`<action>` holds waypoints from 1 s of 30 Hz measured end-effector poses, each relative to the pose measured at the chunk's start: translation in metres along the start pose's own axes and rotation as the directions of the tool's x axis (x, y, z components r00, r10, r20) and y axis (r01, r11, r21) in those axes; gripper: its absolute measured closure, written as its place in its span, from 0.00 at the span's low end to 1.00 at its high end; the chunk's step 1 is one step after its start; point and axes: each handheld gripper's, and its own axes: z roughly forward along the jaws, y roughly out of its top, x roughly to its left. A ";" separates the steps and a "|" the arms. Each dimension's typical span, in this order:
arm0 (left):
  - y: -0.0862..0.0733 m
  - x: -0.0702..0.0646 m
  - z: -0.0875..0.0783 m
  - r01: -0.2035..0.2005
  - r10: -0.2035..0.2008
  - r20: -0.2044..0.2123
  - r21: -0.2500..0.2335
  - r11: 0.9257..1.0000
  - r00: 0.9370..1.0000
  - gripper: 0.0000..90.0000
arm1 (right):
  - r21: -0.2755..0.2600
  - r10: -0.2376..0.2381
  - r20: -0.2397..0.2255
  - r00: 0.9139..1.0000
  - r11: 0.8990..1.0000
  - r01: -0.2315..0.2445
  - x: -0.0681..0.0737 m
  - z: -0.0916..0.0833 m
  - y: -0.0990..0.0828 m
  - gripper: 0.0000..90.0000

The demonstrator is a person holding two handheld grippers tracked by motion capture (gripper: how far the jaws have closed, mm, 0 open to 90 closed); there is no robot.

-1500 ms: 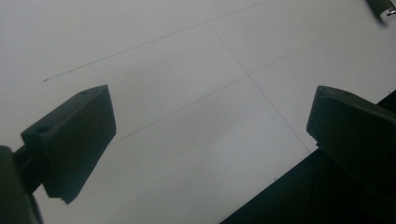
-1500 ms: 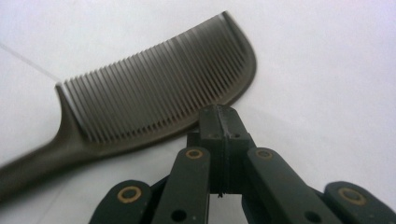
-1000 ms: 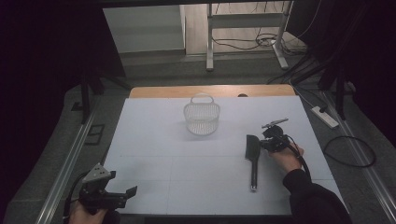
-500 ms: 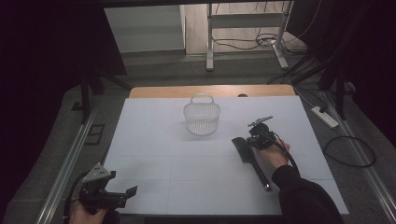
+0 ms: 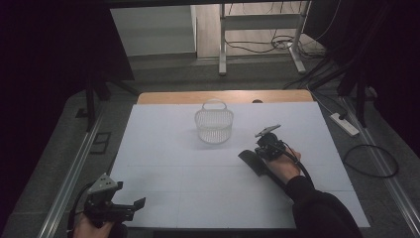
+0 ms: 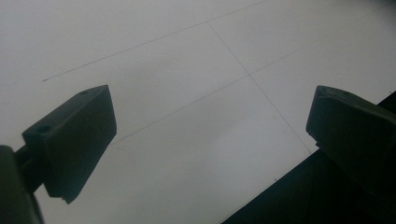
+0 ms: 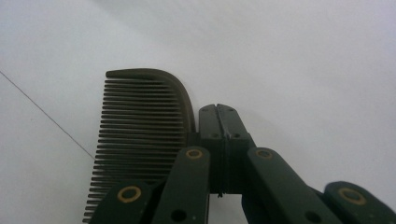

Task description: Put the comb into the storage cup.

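Note:
A dark comb (image 7: 140,140) sticks out to the left of my right gripper (image 7: 219,112), whose jaws are pressed together on the comb's spine. From above, the comb (image 5: 250,161) slants over the white table (image 5: 163,148) just ahead of my right gripper (image 5: 261,153), and the hand hides its handle. A white wire basket (image 5: 214,126) stands upright a little farther back and to the left. At the near left corner my left gripper (image 5: 132,205) is held low, and its own view shows the left gripper (image 6: 210,130) open over bare table.
The table's near edge (image 6: 280,186) runs just below the left gripper. A wooden strip (image 5: 223,96) borders the table's far side. On the floor to the right lie a power strip (image 5: 344,124) and cables; metal rails run along both sides.
The right gripper has moved left and a little back toward the basket, carrying the comb, which has swung from pointing straight at me to a slant. The left gripper has stayed put.

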 end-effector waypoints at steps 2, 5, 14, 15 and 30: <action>0.000 0.000 0.000 0.000 0.000 0.000 0.000 1.000 1.000 0.03 | -0.005 -0.002 0.000 1.000 1.000 0.002 0.000 -0.003 0.000 0.99; 0.000 0.000 0.000 0.001 -0.001 0.000 -0.001 1.000 1.000 0.03 | -0.032 0.008 -0.017 1.000 0.999 -0.009 0.002 -0.011 0.001 0.97; 0.000 0.000 0.000 0.001 -0.001 -0.001 -0.001 1.000 1.000 0.03 | -0.055 0.026 -0.041 0.999 0.998 -0.029 0.002 -0.035 -0.003 0.80; 0.000 0.000 0.000 0.003 -0.003 -0.001 -0.002 1.000 1.000 0.03 | -0.054 0.028 -0.040 0.999 0.998 -0.030 0.002 -0.037 -0.004 0.78; 0.000 0.001 0.000 0.007 -0.007 0.001 -0.004 1.000 1.000 0.03 | -0.062 0.043 -0.038 0.998 0.997 -0.045 0.005 -0.066 -0.012 0.46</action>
